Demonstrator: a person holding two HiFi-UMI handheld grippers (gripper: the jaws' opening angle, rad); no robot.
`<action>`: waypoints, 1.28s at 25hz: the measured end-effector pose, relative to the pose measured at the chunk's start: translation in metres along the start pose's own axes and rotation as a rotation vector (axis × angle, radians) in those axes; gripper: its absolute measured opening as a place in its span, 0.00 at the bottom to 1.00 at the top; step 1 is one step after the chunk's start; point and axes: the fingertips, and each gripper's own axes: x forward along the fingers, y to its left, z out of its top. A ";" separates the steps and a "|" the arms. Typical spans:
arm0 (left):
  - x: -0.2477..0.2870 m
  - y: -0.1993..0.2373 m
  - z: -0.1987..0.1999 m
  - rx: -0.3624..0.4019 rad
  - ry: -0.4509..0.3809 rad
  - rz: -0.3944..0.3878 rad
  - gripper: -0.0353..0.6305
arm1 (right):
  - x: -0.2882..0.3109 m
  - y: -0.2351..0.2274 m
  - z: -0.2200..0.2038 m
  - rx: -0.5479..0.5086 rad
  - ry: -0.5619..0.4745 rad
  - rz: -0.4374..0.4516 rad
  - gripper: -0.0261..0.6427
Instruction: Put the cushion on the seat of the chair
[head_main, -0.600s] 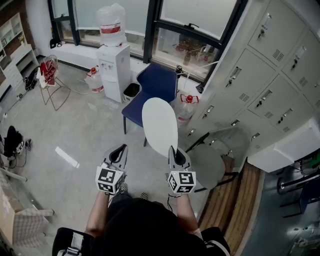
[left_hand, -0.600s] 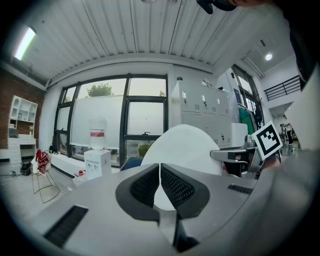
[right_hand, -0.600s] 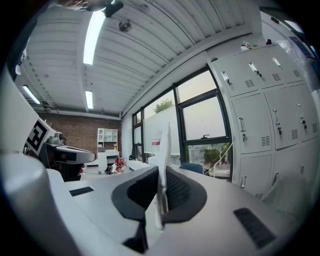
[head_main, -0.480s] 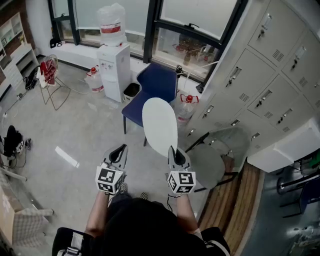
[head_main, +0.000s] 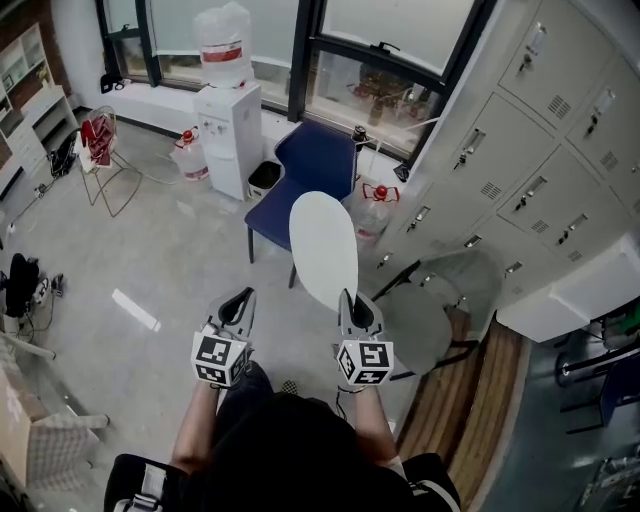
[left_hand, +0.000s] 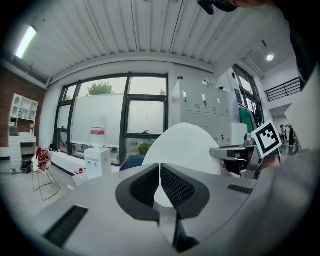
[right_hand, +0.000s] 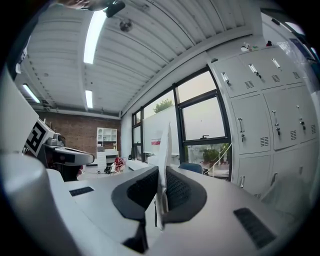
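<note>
Right claw keeps pinching the white cushion by its rim, carried barely closer to the blue chair; left claw is pressed together, empty; the seat is still bare.

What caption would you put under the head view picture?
Right gripper holds a white cushion near the blue chair; left gripper shut, empty.

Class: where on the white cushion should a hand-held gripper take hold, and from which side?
Its near rim, edge-on from the person's side: the cushion is a thin flat oval, so only the edge fits the jaws. The right hand-held gripper grips there.
</note>
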 end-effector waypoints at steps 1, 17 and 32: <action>0.000 0.001 -0.001 -0.002 0.004 0.002 0.09 | 0.002 0.000 -0.001 0.004 0.004 0.001 0.11; 0.080 0.099 -0.008 -0.036 0.050 -0.004 0.09 | 0.119 0.006 -0.016 0.037 0.078 -0.002 0.11; 0.180 0.274 0.013 -0.066 0.058 -0.018 0.09 | 0.299 0.043 0.011 0.036 0.112 -0.020 0.11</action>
